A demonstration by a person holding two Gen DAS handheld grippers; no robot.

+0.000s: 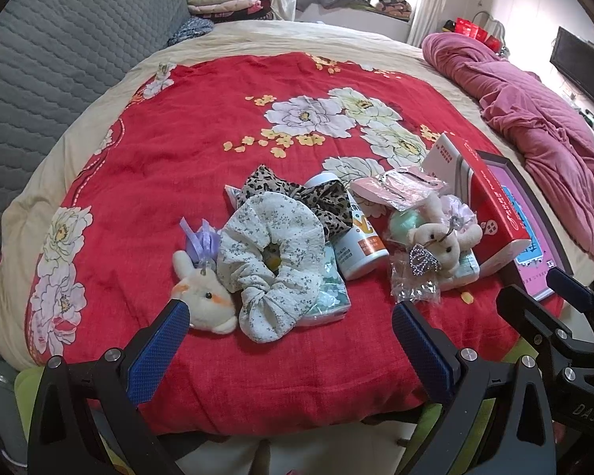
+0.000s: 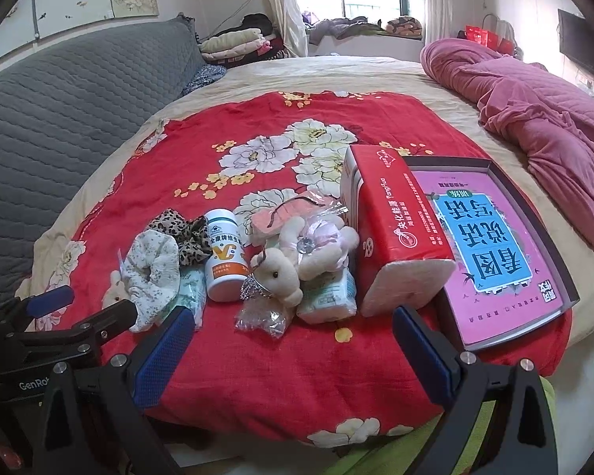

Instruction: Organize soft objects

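A pile lies on the red flowered cloth [image 1: 186, 150] [image 2: 281, 356]. In it are a white floral scrunchie [image 1: 273, 257] [image 2: 154, 273], a leopard scrunchie [image 1: 297, 194] [image 2: 184, 235], a white plush bunny with a purple ribbon [image 1: 206, 293], and a cream plush bear [image 1: 435, 237] [image 2: 285, 273]. My left gripper [image 1: 291, 324] stands open just short of the bunny and the white scrunchie, holding nothing. My right gripper [image 2: 289, 330] is open in front of the bear and the red box, also holding nothing.
A white bottle [image 2: 223, 265] [image 1: 356, 245], tissue packs [image 2: 328, 297], a clear bag with a sparkly clip [image 2: 261, 316], a pink card [image 1: 400, 188], a red box [image 2: 392, 221] [image 1: 491, 206] and a pink book in a dark tray [image 2: 495, 249] share the cloth. A grey headboard [image 1: 59, 59] is left, a pink quilt [image 2: 534, 118] right.
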